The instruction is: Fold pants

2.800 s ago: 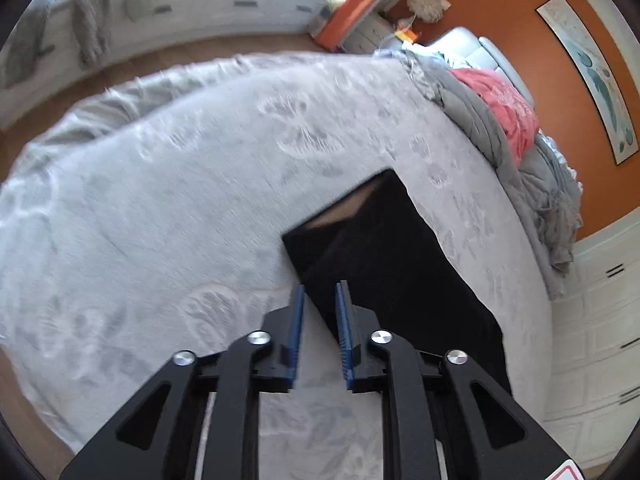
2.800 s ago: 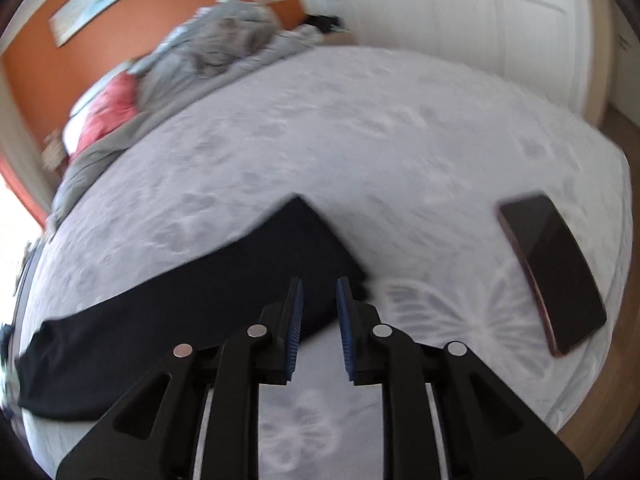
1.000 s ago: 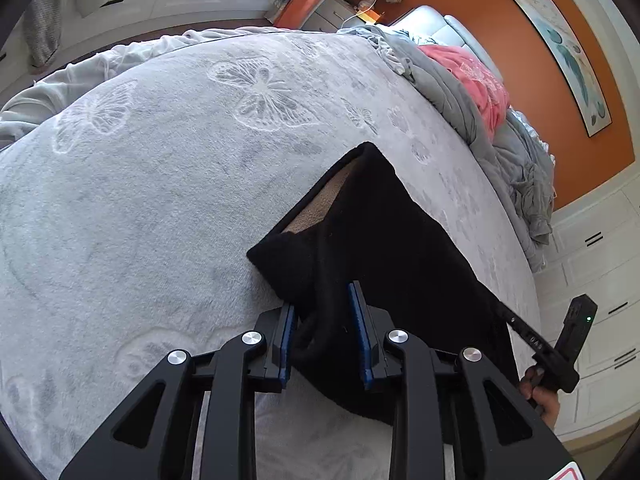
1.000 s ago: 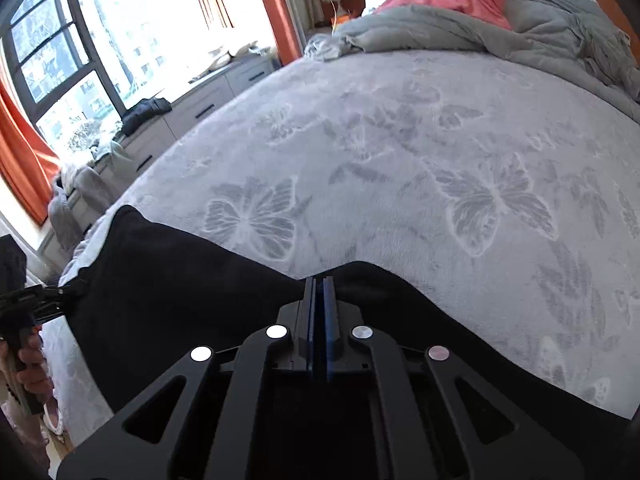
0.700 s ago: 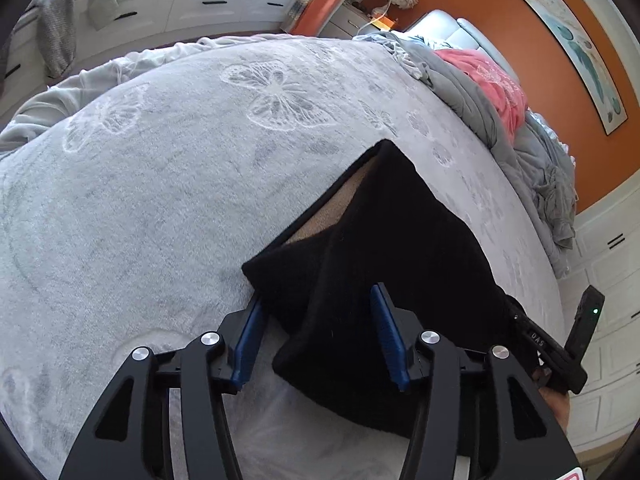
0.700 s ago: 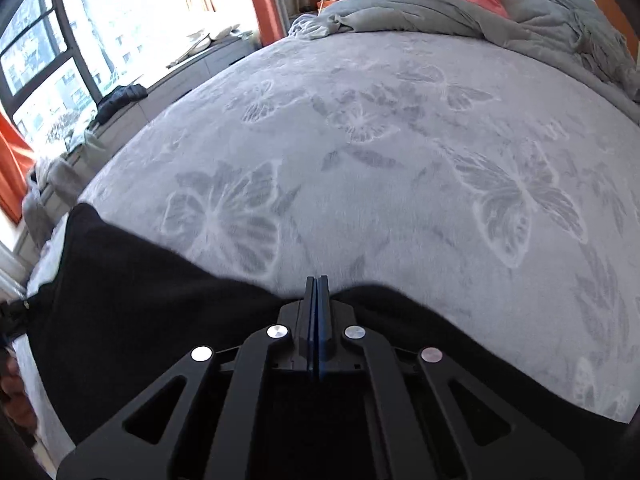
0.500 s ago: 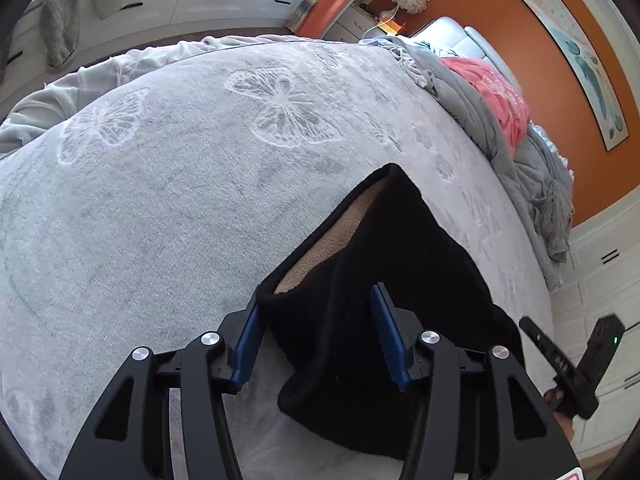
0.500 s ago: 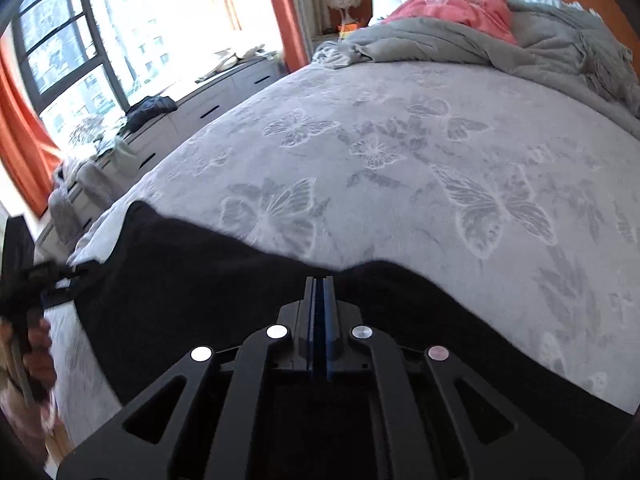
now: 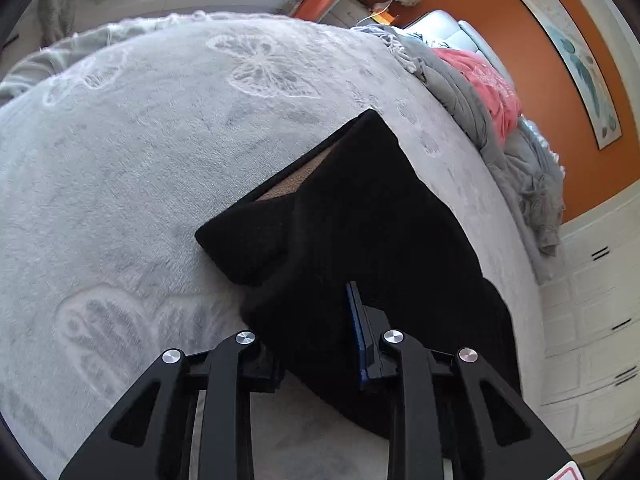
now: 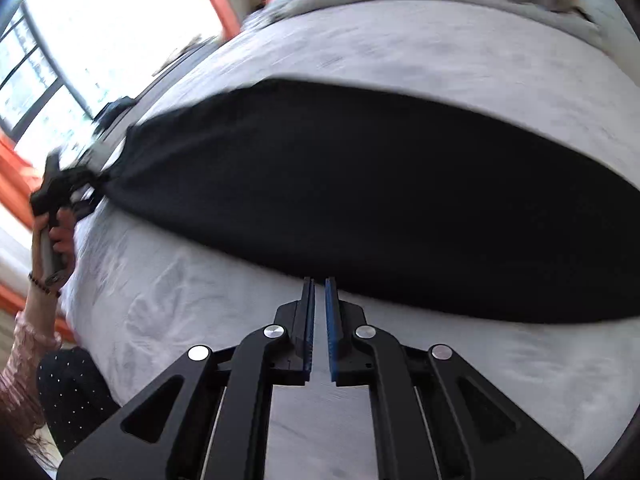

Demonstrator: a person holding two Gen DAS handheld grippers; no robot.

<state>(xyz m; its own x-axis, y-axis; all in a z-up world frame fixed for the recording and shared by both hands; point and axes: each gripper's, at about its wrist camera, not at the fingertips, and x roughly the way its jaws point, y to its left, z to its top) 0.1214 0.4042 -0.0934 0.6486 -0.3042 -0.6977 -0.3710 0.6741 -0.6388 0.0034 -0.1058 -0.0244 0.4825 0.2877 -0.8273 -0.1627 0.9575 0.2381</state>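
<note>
Left wrist view: the left tool [image 9: 316, 332] stands wide open, its 2 fingers spread to either side of a thick fold of the black pants [image 9: 360, 232]. The cloth bulges up between the fingers and hides the left one's blue pad; the right pad [image 9: 356, 328] shows against the fabric. Whether either pad presses the cloth cannot be told, and nothing is clamped. The pants lie on the bed [image 9: 132, 168], whose grey cover bears butterfly prints, and run away from the tool toward the upper right. At their far end the waistband gapes and shows a tan lining [image 9: 296, 178]. Beyond them a grey blanket [image 9: 472, 104] and a pink pillow [image 9: 488, 88] are heaped at the head of the bed under an orange wall [image 9: 532, 56].

Right wrist view: the frame is blurred. The right tool [image 10: 319, 292] is open by a narrow slit, with bare bed cover showing between its 2 blue pads, and it holds nothing. Its tips sit just at the near edge of the pants [image 10: 360, 200], which stretch as 1 long dark band across the bed [image 10: 208, 320] ahead of the tool. At the band's left end the left tool [image 10: 86, 182] meets the cloth, gripped by the person's hand [image 10: 56, 240]. A bright window [image 10: 100, 40] fills the upper left.
</note>
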